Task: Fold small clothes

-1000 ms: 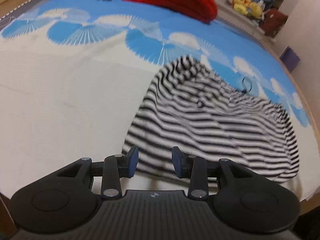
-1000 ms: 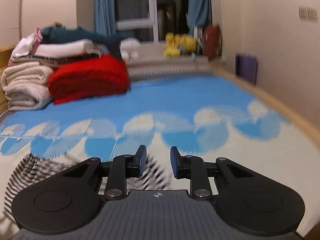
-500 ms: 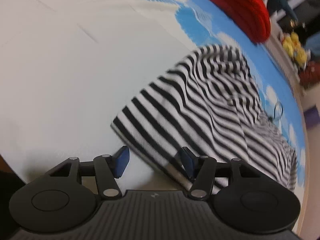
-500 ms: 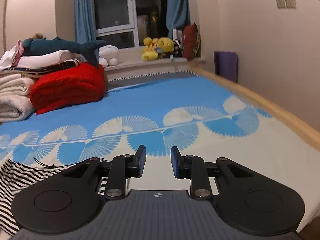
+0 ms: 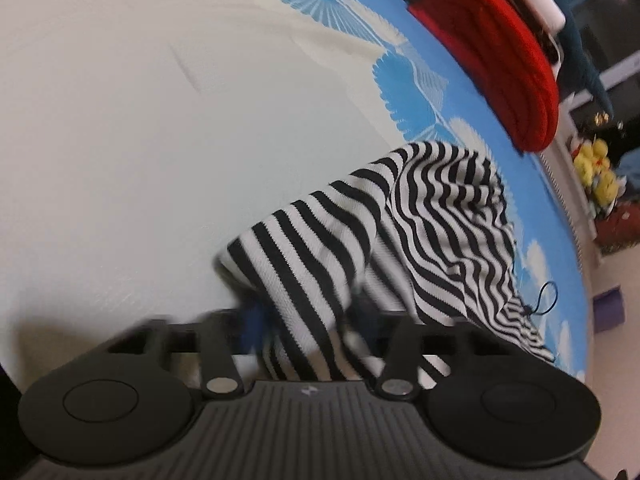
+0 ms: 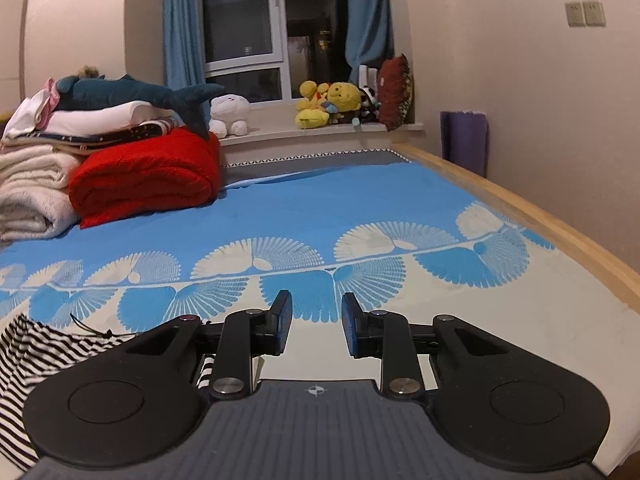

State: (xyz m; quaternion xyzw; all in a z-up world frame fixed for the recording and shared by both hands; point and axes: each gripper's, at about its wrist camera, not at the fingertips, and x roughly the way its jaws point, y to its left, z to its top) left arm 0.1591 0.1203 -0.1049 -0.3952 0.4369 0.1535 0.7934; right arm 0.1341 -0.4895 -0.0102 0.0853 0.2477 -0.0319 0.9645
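A black-and-white striped garment [image 5: 440, 216] lies crumpled on the white and blue bedsheet [image 5: 160, 140], a thin black drawstring [image 5: 544, 300] trailing from its far side. My left gripper [image 5: 306, 320] points down at its near hem. The jaws are closing, a fold of the striped cloth is bunched between the blurred fingers, and the pads press on it. In the right wrist view the same garment [image 6: 24, 352] shows at the lower left. My right gripper [image 6: 316, 328] hovers to its right over bare sheet, open with nothing between its fingers.
A red folded blanket [image 6: 148, 176] and a stack of white towels [image 6: 28, 196] sit at the head of the bed. The wooden bed frame [image 6: 540, 220] runs along the right. Plush toys [image 6: 328, 104] line the windowsill, and a purple roll [image 6: 464, 140] stands by the wall.
The left gripper rolled and sank onto the garment's hem; its jaws widened, then closed around the cloth. The right gripper swung right, away from the garment, then held still.
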